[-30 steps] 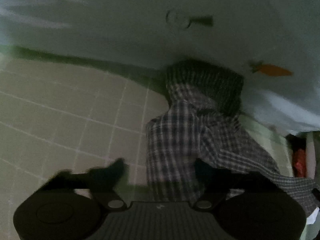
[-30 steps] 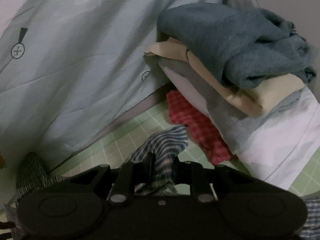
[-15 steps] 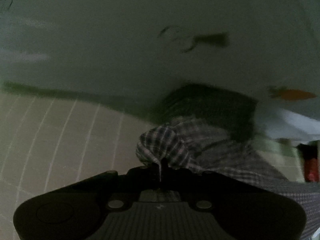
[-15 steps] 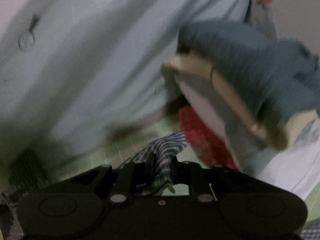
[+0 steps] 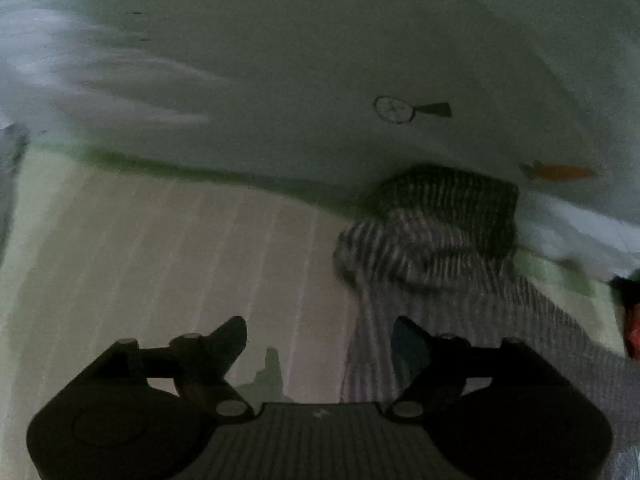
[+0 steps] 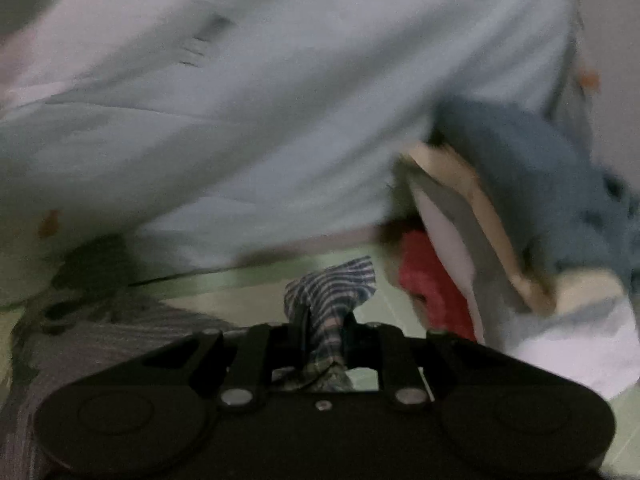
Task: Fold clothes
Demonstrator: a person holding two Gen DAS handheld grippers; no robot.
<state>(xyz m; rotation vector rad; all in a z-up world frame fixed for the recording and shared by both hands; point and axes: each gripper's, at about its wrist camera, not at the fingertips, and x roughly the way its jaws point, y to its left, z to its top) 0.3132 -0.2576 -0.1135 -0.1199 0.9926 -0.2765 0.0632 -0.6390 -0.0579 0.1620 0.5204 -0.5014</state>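
Left gripper (image 5: 320, 334): jaws spread wide with nothing between them, hovering over the pale green checked sheet (image 5: 160, 272).
Right gripper (image 6: 322, 320): jaws pinched together on a bunched corner of the plaid garment (image 6: 332, 292), which sticks up between the fingers.
Plaid garment: in the left wrist view it lies crumpled on the checked sheet just right of the left gripper's right finger, its far end bunched against the light blue bedding (image 5: 320, 80).
Light blue bedding: fills the upper part of both views, printed with a small racket motif (image 5: 412, 110) and an orange carrot motif (image 5: 560, 172).
Pile of clothes (image 6: 520, 208): to the right of the right gripper, a blue-grey piece on top, cream and white layers under it, a red piece (image 6: 432, 280) at the bottom.
Picture quality: both views are blurred.
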